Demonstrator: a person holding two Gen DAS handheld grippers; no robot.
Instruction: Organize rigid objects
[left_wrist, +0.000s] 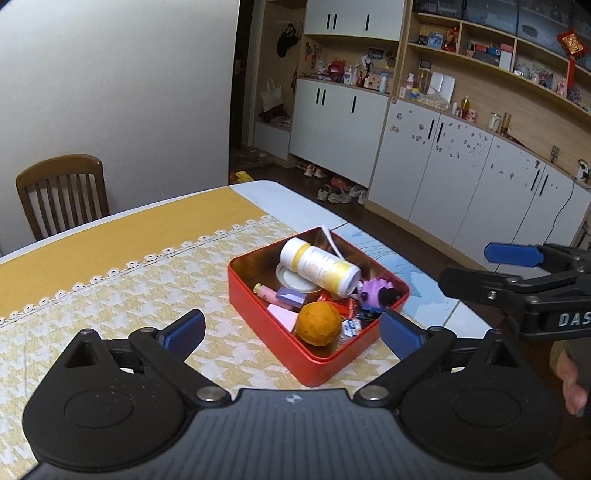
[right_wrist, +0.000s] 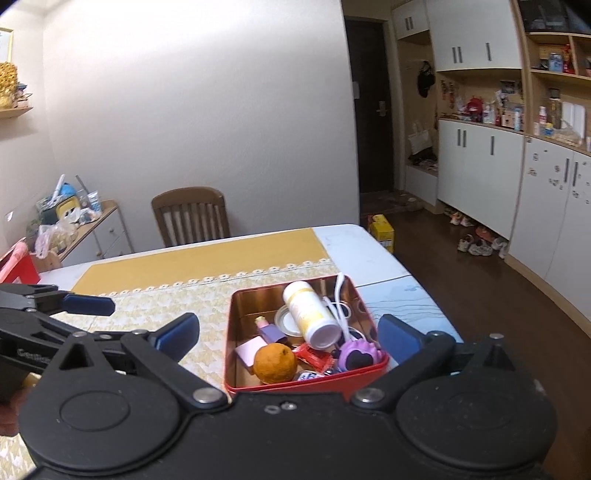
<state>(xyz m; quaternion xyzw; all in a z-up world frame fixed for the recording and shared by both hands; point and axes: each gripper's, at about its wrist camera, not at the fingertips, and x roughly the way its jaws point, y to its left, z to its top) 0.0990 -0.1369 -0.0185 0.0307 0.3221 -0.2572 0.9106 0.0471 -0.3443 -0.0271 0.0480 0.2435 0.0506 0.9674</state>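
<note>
Red tin (left_wrist: 314, 363) is sitting loaded on the tabletop (left_wrist: 122, 284), both hand-held grippers hanging wide and empty.

Inside the tin, the orange (left_wrist: 319, 324), the white-and-yellow bottle (left_wrist: 319, 266), the purple toy (left_wrist: 375, 294) and smaller bits are lying jumbled together, so the gathering is looking close to done; nothing loose is showing on the cloth around it. The left hand-held gripper (left_wrist: 291, 328) is hovering just in front of the tin, jaws spread past its near corner, and the right hand-held gripper (right_wrist: 288, 334) is straddling it likewise, touching nothing. Open cloth is stretching away on the left, while the tin is resting near the tabletop's right edge, with floor beyond.
</note>
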